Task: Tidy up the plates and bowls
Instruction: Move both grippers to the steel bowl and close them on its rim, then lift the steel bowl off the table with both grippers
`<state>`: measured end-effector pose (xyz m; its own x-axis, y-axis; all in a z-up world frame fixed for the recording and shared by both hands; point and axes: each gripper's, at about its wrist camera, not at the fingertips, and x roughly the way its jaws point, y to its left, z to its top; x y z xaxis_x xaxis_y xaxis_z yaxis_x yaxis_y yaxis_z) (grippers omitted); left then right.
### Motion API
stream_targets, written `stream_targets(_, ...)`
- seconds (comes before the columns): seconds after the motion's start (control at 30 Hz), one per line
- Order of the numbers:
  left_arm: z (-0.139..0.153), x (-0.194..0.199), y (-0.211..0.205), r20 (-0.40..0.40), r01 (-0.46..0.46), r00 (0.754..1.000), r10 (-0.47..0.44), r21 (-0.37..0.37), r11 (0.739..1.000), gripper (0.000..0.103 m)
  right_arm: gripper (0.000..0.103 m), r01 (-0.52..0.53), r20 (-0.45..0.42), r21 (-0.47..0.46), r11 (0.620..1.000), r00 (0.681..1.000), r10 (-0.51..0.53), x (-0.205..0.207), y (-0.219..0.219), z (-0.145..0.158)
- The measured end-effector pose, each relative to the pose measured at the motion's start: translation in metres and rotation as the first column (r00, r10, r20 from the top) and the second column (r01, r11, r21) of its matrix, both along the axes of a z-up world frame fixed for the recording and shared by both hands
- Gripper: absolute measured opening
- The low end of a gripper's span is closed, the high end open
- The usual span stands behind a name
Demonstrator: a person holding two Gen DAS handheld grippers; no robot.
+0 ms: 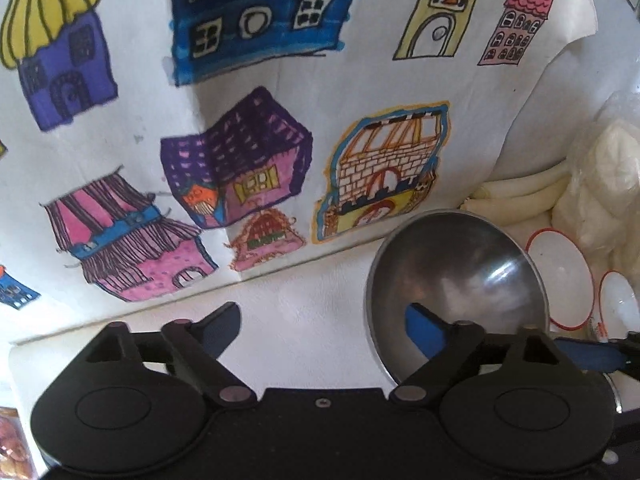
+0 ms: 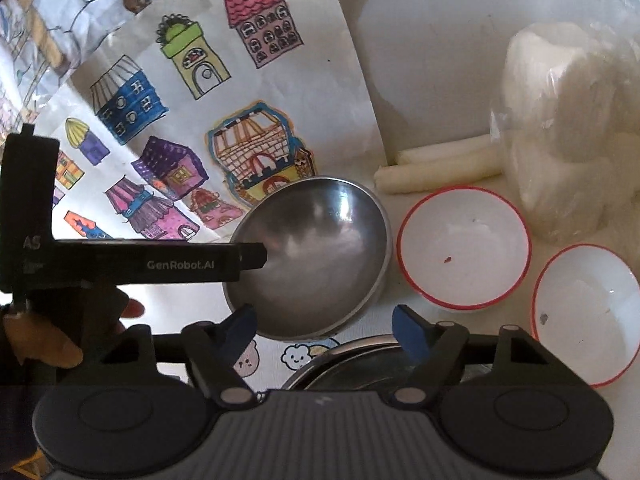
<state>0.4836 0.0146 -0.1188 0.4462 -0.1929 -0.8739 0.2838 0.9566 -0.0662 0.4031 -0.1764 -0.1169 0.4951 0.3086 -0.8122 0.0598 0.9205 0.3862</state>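
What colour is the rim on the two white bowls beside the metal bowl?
Red: a thin red band runs around each white bowl, clearest in the right wrist view.

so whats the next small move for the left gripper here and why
Probably close the left gripper on the near rim of the steel bowl. One of its fingers already sits inside the bowl and the other outside, not yet pressing. The bowl looks tilted against the drawing paper, with two red-rimmed bowls beside it.
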Motion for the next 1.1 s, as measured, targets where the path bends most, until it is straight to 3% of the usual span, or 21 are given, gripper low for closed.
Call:
stream_targets(0.1,-0.004,-0.001,0.0,-0.022,-0.013,1.0,0.013,-0.028,1.0,0.075,0.066,0.001,-0.014,0.008,1.0,1.0,-0.001,0.002,-0.001,-0.007)
stream_targets(0.27,-0.011,-0.003,-0.005,-0.059,-0.025,0.998,0.021,-0.067,0.997,0.048,0.056,0.002,-0.032,0.015,1.0,0.999,-0.001,0.005,-0.001,-0.016)
stream_targets(0.53,-0.018,-0.002,-0.019,-0.085,-0.04,0.996,0.032,-0.099,0.994,0.017,0.035,0.039,-0.074,0.029,0.999,0.997,-0.037,0.013,-0.01,-0.026)
stream_targets(0.73,-0.025,-0.005,-0.031,-0.079,-0.065,0.995,0.058,-0.094,0.993,0.016,0.028,0.04,-0.085,0.034,0.999,0.996,-0.037,0.016,-0.013,-0.028)
stream_targets(1.1,0.008,-0.047,-0.025,-0.023,-0.132,0.991,0.13,-0.144,0.981,0.015,0.028,-0.051,-0.014,0.046,0.998,0.999,0.052,-0.004,-0.016,0.005)
